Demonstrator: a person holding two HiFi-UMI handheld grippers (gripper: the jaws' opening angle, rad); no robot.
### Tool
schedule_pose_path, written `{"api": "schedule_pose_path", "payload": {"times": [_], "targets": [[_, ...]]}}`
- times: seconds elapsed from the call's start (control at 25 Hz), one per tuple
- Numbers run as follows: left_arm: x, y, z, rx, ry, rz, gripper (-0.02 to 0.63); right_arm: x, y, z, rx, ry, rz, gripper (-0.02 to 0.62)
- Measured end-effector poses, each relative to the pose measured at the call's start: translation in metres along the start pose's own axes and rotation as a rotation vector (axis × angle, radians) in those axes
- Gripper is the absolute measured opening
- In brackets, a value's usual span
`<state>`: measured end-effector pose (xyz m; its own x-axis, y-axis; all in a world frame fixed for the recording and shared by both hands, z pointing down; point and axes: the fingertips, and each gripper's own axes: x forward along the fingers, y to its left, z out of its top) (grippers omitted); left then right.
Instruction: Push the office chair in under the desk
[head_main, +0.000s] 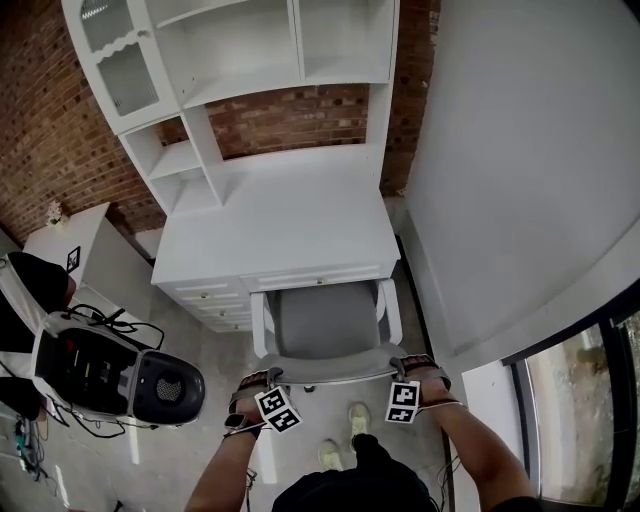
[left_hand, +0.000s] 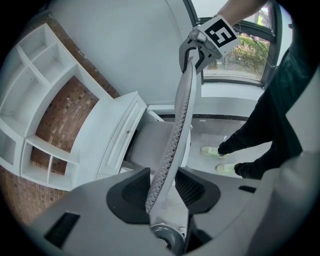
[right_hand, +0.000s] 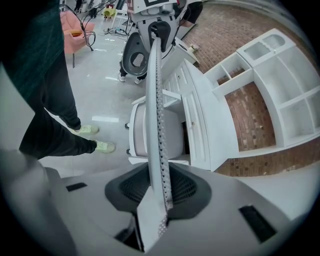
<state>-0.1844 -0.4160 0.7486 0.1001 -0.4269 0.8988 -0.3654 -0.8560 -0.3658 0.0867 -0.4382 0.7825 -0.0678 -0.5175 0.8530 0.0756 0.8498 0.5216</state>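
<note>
The office chair has a grey seat (head_main: 325, 320) and a white frame, and it faces the white desk (head_main: 280, 230). The seat's front reaches the desk's front edge. Its thin mesh backrest (head_main: 330, 368) is nearest me, seen edge-on. My left gripper (head_main: 262, 380) is shut on the backrest's left end, and my right gripper (head_main: 408, 365) is shut on its right end. In the left gripper view the backrest (left_hand: 177, 125) runs from between the left gripper's (left_hand: 162, 187) jaws up to the other gripper. The right gripper view shows the backrest (right_hand: 156, 110) clamped in the right gripper (right_hand: 159, 187).
A drawer stack (head_main: 215, 300) fills the desk's left side, beside the knee gap. A white hutch (head_main: 250, 60) tops the desk against a brick wall. A black-and-white machine with cables (head_main: 110, 375) stands at left. A white wall (head_main: 520, 150) is close on the right. My shoes (head_main: 345, 440) are behind the chair.
</note>
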Motion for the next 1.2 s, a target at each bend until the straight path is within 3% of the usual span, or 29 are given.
{"api": "schedule_pose_path", "payload": {"times": [0.6,0.8,1.0,1.2], "targets": [[0.004,0.015,0.000,-0.021,-0.012,0.002,0.155,0.005,-0.010,0.004,0.004,-0.009,0.010,0.094],[0.001,0.013,-0.002,-0.079,-0.033,0.024,0.198,0.003,-0.006,0.003,0.045,-0.031,0.021,0.103],[-0.016,0.018,0.002,-0.149,-0.072,0.021,0.216,-0.008,-0.008,0.003,0.094,-0.044,0.031,0.152],[-0.038,0.016,0.010,-0.235,-0.129,-0.024,0.215,-0.034,-0.010,0.003,0.223,-0.081,0.030,0.150]]}}
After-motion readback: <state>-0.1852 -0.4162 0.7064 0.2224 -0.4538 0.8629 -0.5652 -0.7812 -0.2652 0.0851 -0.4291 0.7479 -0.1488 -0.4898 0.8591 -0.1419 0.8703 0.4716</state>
